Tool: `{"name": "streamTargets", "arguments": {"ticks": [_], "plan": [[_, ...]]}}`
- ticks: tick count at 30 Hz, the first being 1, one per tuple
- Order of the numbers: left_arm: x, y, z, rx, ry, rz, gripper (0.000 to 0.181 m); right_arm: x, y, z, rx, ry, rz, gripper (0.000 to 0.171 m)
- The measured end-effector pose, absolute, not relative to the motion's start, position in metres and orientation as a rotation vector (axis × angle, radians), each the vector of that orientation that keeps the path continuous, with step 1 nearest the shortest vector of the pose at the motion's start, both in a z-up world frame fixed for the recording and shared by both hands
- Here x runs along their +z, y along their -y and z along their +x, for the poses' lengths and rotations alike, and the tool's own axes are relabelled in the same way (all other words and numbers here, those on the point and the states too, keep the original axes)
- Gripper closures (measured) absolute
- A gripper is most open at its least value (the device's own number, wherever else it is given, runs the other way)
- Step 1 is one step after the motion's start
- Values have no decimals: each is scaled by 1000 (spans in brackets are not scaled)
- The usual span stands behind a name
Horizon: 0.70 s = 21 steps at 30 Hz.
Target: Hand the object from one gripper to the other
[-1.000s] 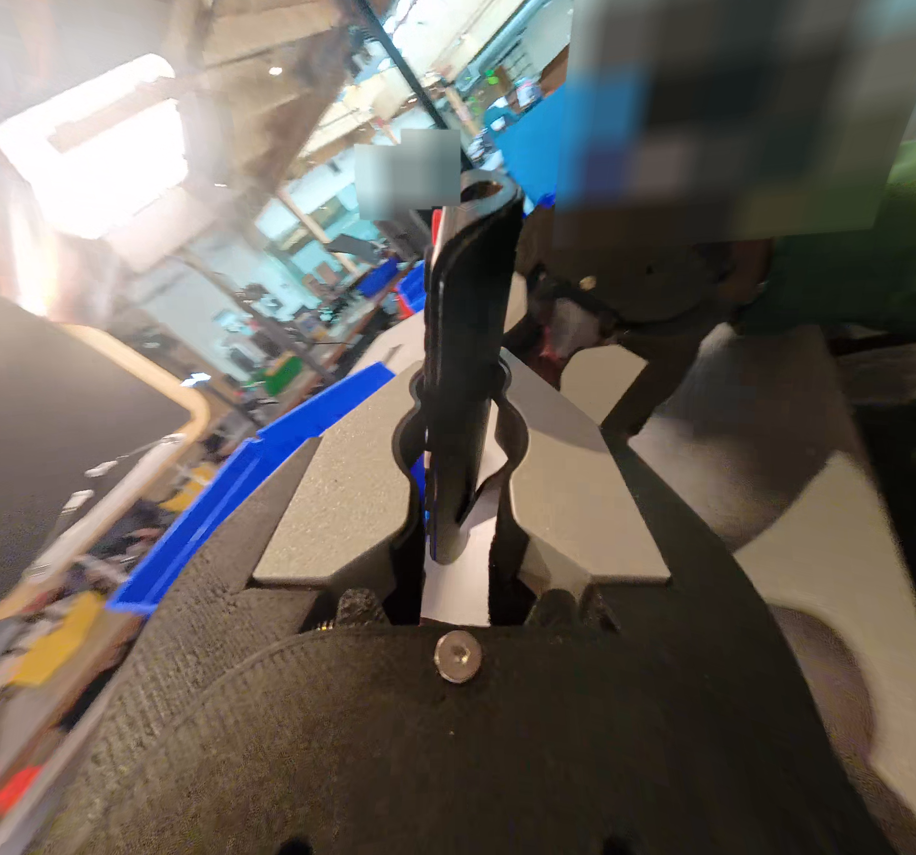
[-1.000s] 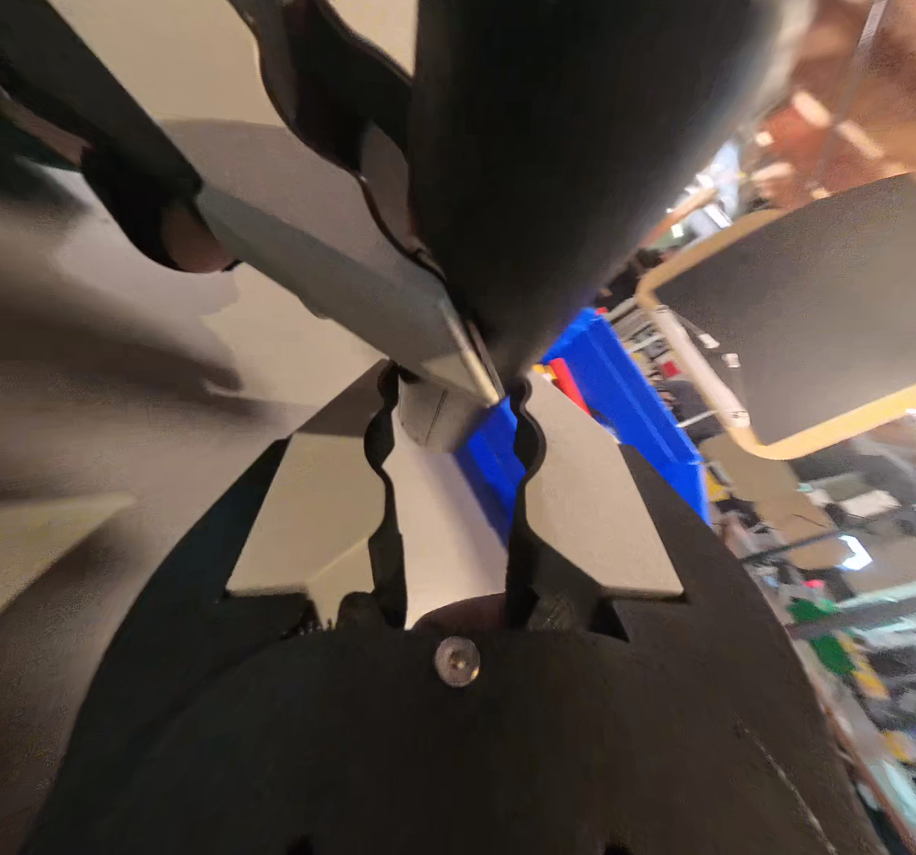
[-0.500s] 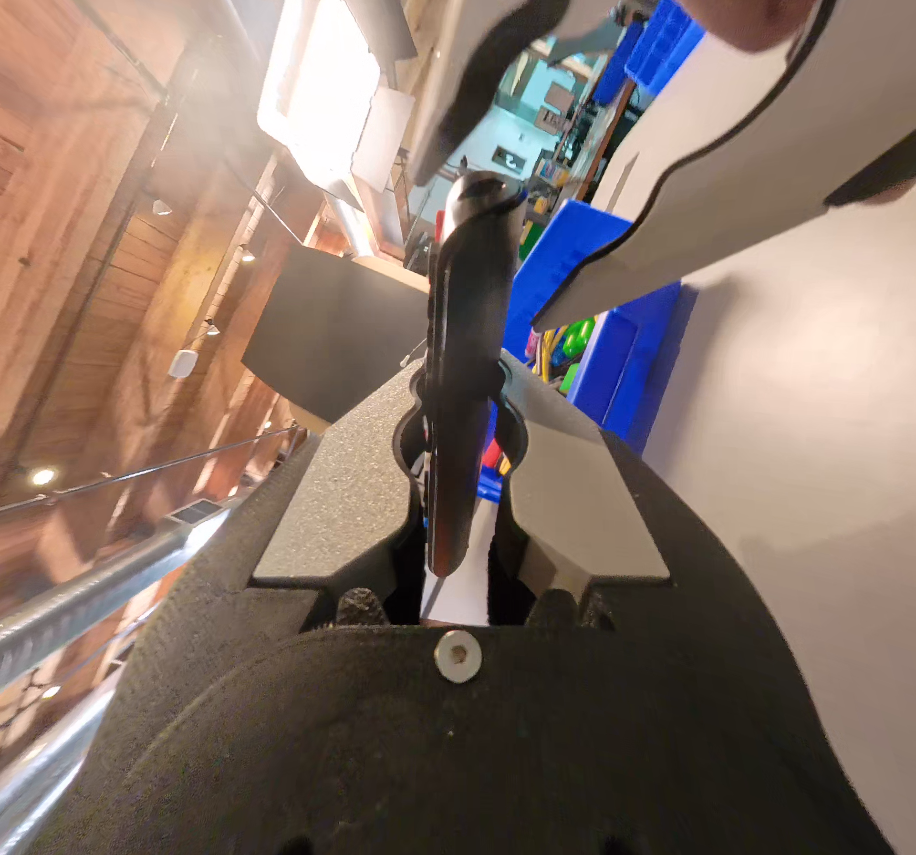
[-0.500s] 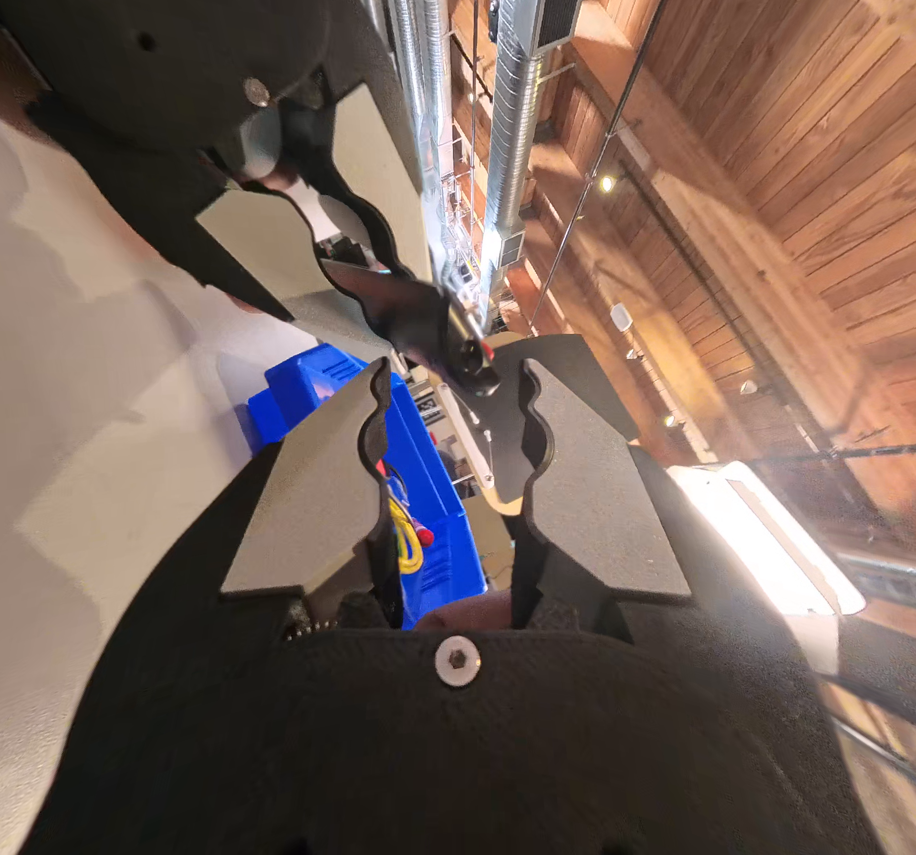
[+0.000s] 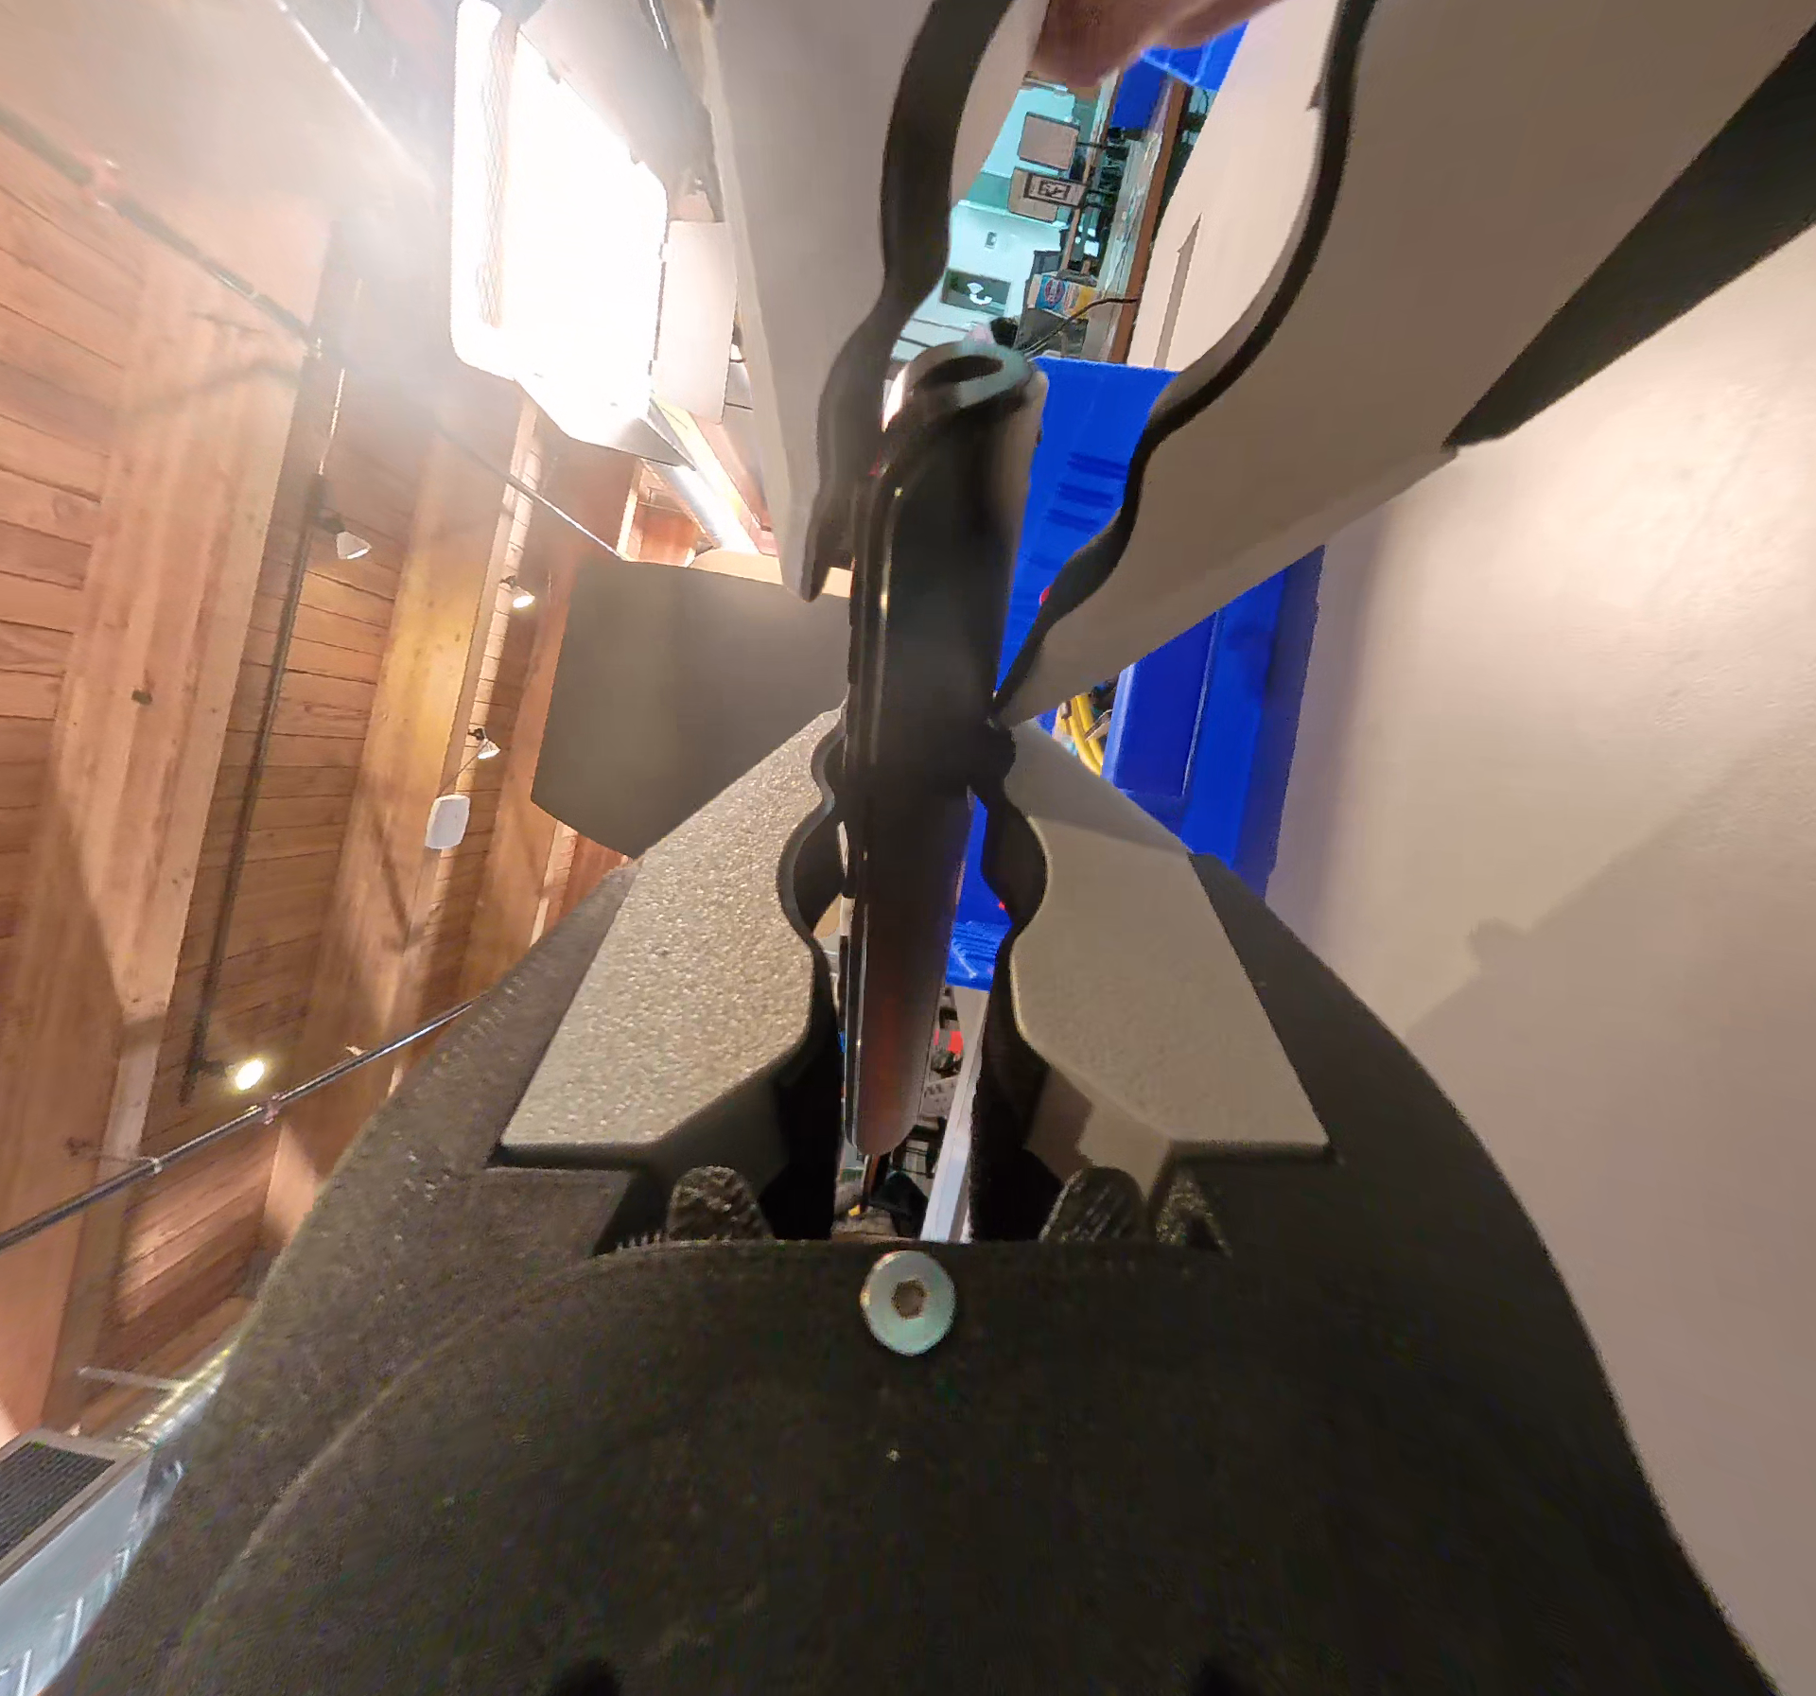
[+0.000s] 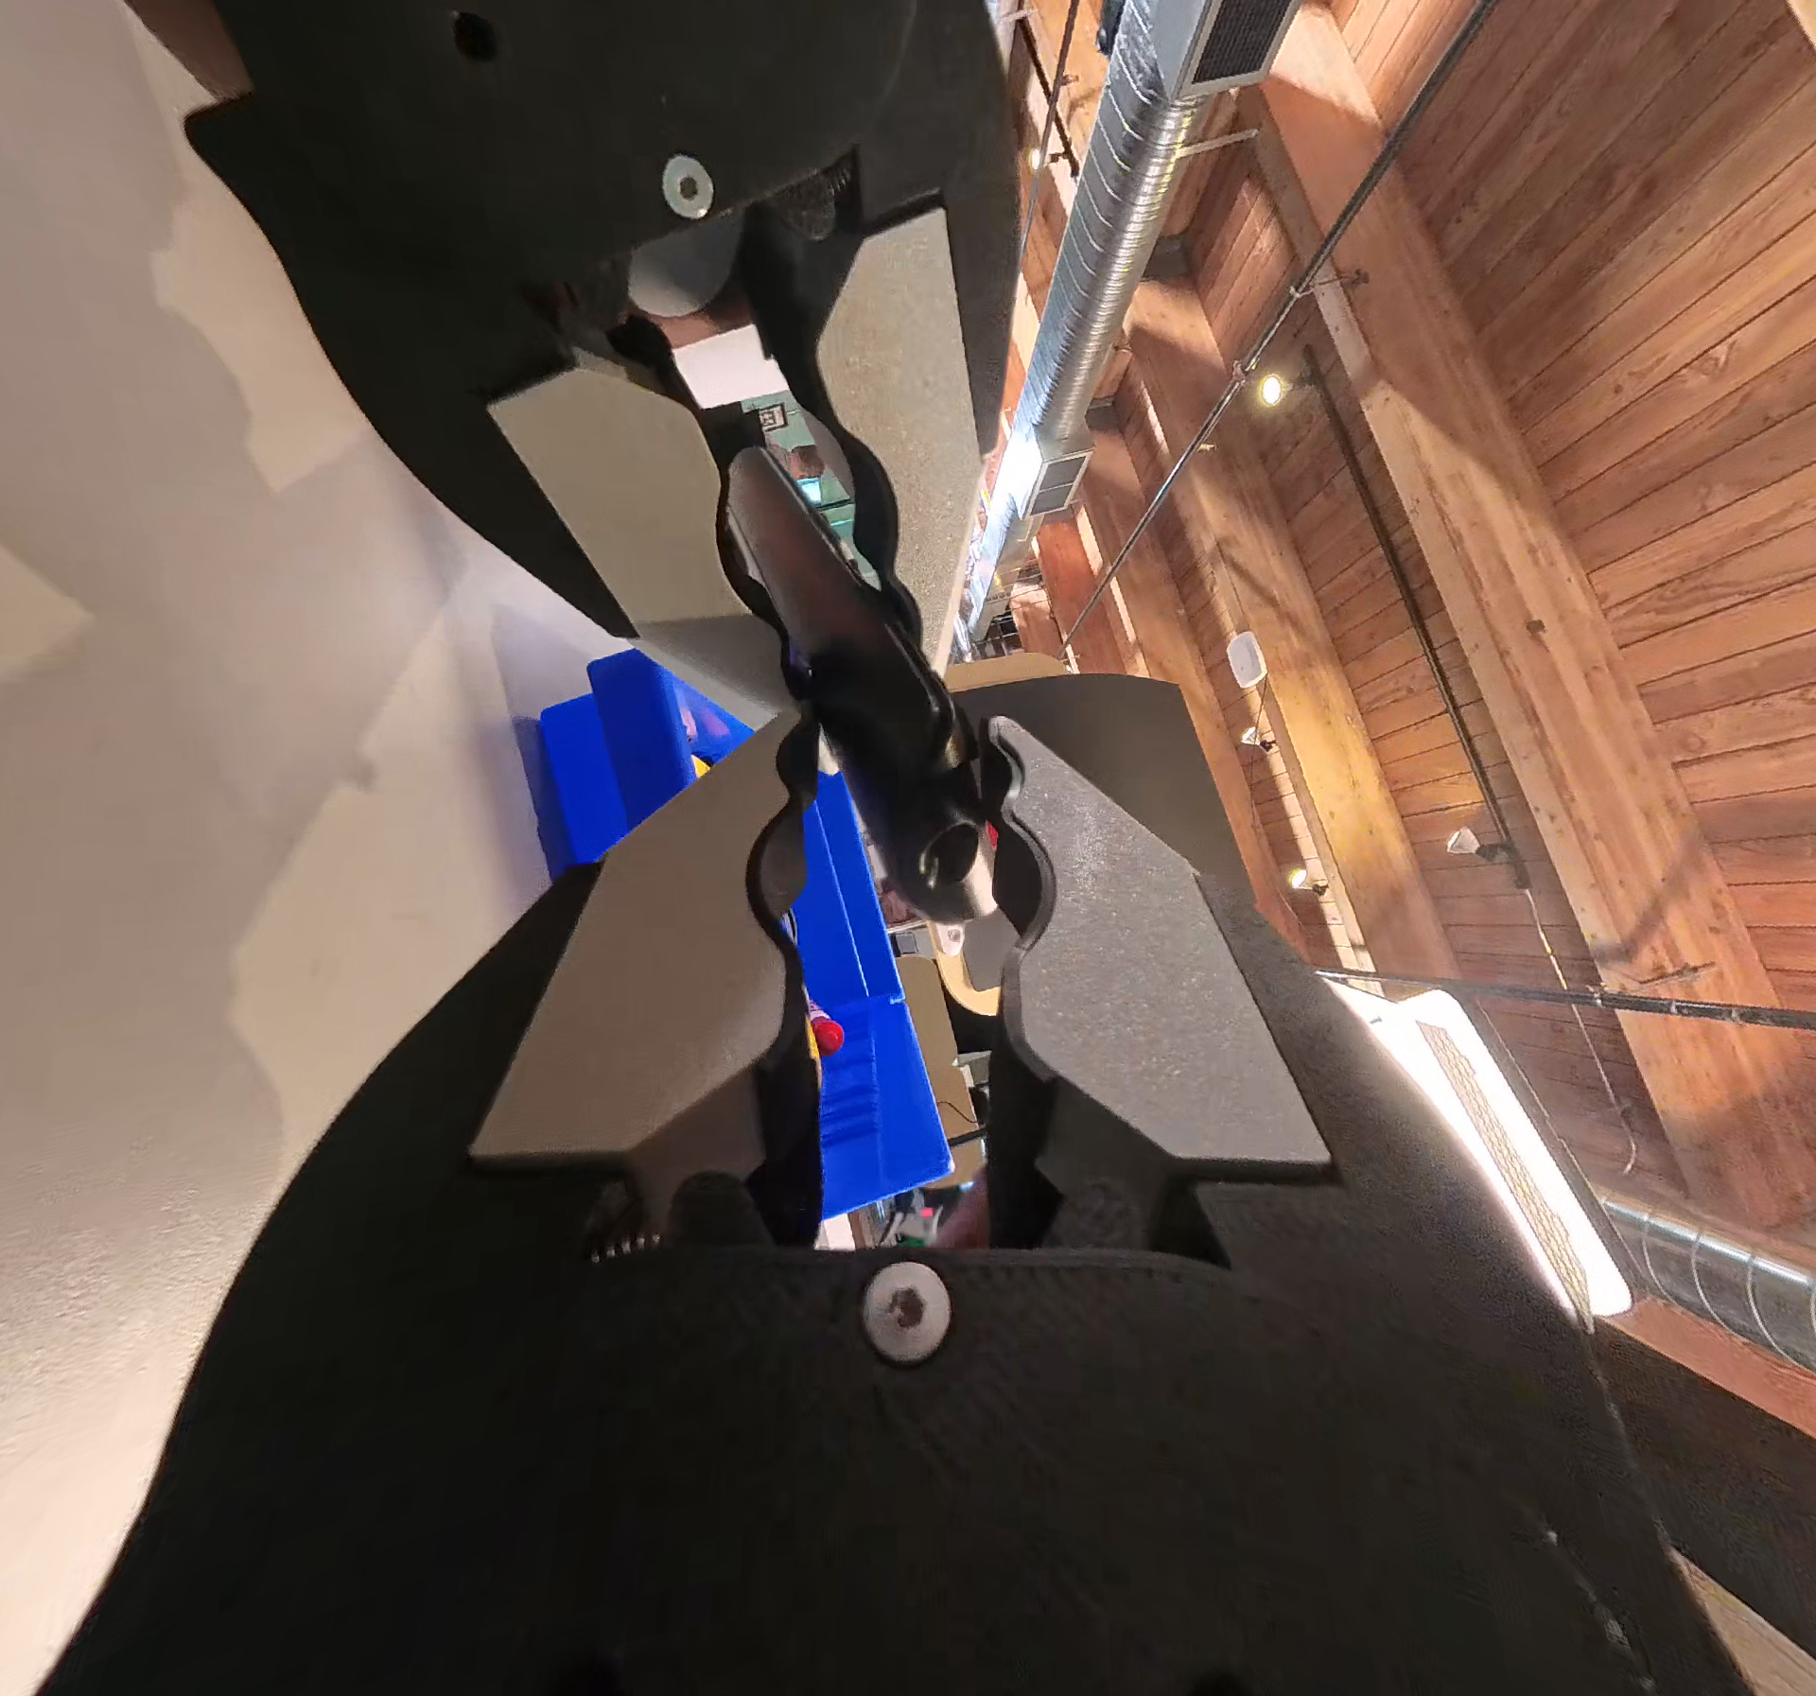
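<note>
The left claw (image 5: pixel 914 755) is clenched on the black tool (image 5: pixel 919 666). The right claw (image 6: pixel 889 745) is spread open around the tool's far end, its fingers (image 6: pixel 1110 961) not yet clamping. A blue bin (image 6: pixel 609 764) sits behind.

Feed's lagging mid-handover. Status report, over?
Left gripper shut on black tool. Right gripper open, jaws straddling the tool's free end. Nothing in the way.

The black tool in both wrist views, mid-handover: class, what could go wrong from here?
1. The black tool is clamped by the left gripper; releasing before the right gripper, whose jaws are open, closes could drop it.
2. Both grippers' tips nearly meet, so closing might pinch them together.
</note>
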<state>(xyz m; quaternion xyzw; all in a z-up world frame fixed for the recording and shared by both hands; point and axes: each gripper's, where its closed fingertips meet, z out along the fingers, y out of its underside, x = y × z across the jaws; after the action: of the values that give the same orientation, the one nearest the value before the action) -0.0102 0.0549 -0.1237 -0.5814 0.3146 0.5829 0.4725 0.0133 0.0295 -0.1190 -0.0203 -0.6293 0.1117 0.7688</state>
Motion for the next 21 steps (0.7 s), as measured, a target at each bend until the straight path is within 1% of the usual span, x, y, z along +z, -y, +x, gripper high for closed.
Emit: {"name": "streamTargets", "arguments": {"ticks": [9, 10, 16, 21], "plan": [[-119, -54, -11, 1457, -745, -1390, 158, -117, -28, 12, 178, 1352, -22, 143], [-117, -54, -11, 1446, -722, -1383, 156, -116, -28, 13, 177, 1344, -28, 144], [-100, -48, -13, 1275, -553, -1357, 128, -107, -32, 15, 200, 1313, -66, 146], [-96, -46, -15, 1226, -510, -1352, 122, -105, -34, 16, 183, 1304, -66, 148]]}}
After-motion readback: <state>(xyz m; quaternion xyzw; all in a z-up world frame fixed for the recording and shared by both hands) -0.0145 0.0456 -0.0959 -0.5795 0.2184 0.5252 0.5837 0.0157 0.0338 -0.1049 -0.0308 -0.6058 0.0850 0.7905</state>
